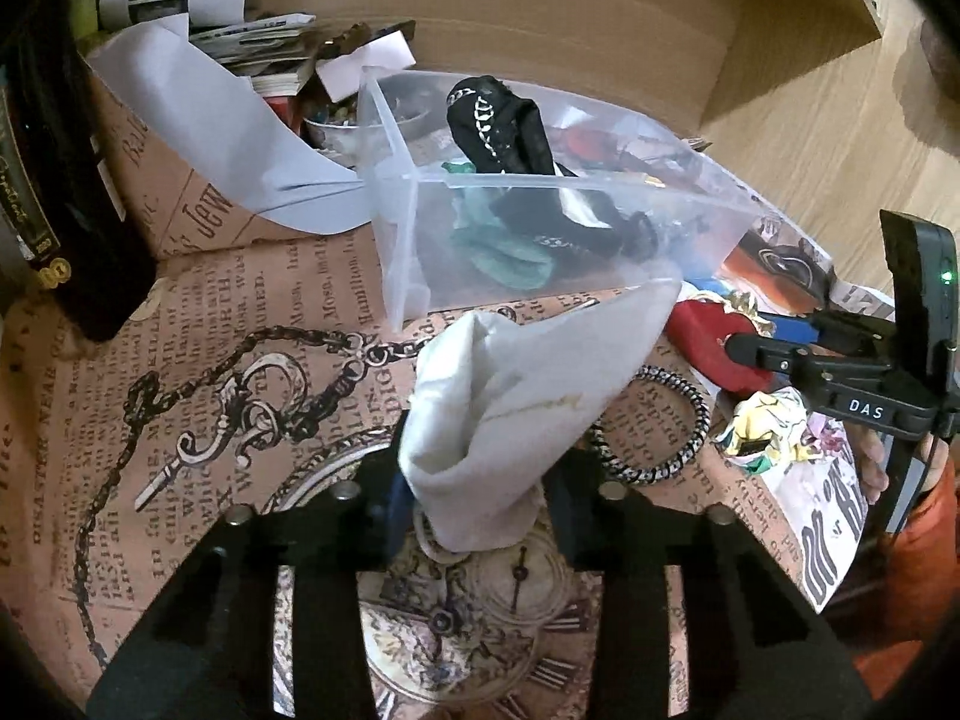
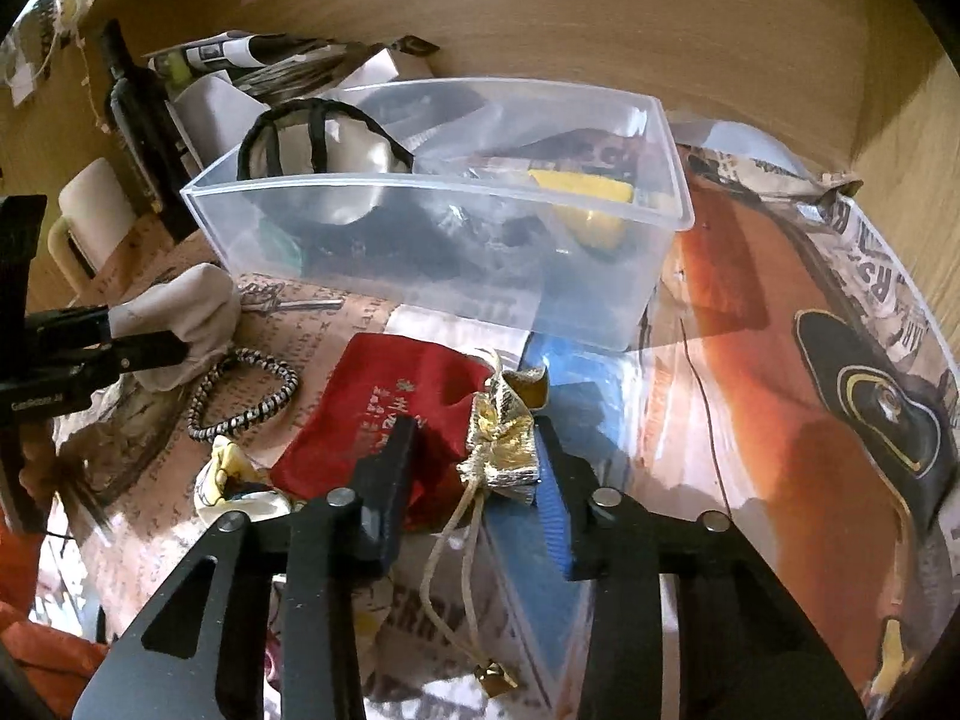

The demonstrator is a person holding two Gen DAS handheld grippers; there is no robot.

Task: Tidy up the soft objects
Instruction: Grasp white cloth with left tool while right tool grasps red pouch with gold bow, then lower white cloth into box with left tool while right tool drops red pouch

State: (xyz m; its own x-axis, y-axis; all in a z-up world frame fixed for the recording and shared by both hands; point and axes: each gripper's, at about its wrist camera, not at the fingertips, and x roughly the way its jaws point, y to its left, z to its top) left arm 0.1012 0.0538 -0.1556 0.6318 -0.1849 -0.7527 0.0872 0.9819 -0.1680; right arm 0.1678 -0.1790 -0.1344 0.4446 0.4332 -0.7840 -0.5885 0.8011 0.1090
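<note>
The left claw [image 1: 474, 516] is clamped on a pale grey cloth pouch [image 1: 516, 402], held above the desk's middle, just before the clear plastic bin [image 2: 444, 192]. The pouch could snag the bin's rim. The right claw [image 2: 474, 480] stands apart around a small gold drawstring pouch [image 2: 504, 450]; its trailing cord may drag neighbours.

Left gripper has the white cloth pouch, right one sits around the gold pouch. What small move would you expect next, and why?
Probably the left gripper carries the white cloth pouch forward over the clear plastic bin and releases it. The pouch is already clamped and lifted just short of the bin's near wall, and other soft items lie inside. The right gripper is open around the gold pouch, so its grasp likely follows.
</note>
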